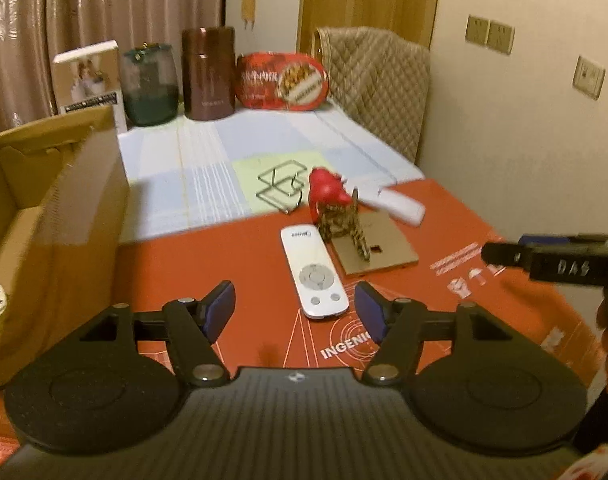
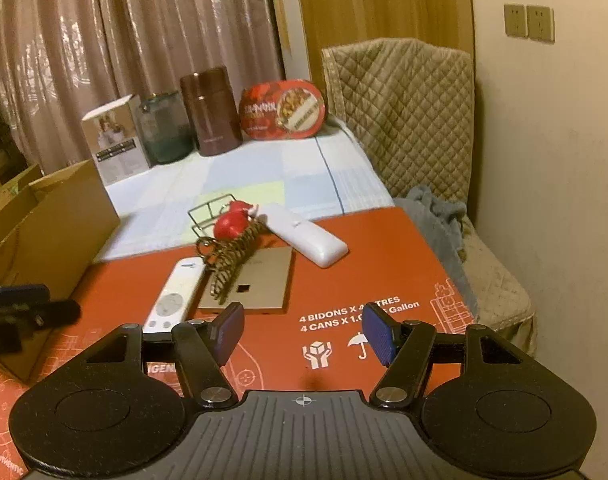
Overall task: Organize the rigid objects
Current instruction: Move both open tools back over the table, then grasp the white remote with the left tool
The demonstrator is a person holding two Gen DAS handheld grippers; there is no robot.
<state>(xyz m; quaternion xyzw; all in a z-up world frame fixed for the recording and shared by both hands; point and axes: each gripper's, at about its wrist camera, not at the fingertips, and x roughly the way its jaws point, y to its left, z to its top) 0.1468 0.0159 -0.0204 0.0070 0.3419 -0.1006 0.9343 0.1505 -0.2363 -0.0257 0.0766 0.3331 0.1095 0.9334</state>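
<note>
Left gripper (image 1: 295,312): I am holding it spread wide and gripping nothing, its blue ribbed pads hanging over the red printed sheet (image 1: 444,216) covering the bench.
Right gripper (image 2: 303,334): I am seeing it spread just as wide, pinching nothing, over the white lettering on that sheet.
Small remote (image 1: 313,272): smooth white plastic with a grey round dial, it is lying flat just ahead of my left gripper, between the pads' line.
Only in the left view: the cardboard box (image 1: 64,216) is showing its open inside, right beside my left finger.
Only in the right view: a grey cloth (image 2: 436,216) is lying bunched on the quilted chair (image 2: 408,120).
Clutter ahead: a red rounded figure (image 2: 230,224), a coiled wire piece (image 2: 232,260), a flat tan card (image 2: 260,284) and a longer white remote (image 2: 308,236) are sitting close together, well beyond my right gripper.
Back row: a dark green glass jar (image 1: 150,88), a brown canister (image 1: 209,74) and a red oval tin (image 1: 282,80) are standing on the pale checked cloth (image 1: 224,152).
</note>
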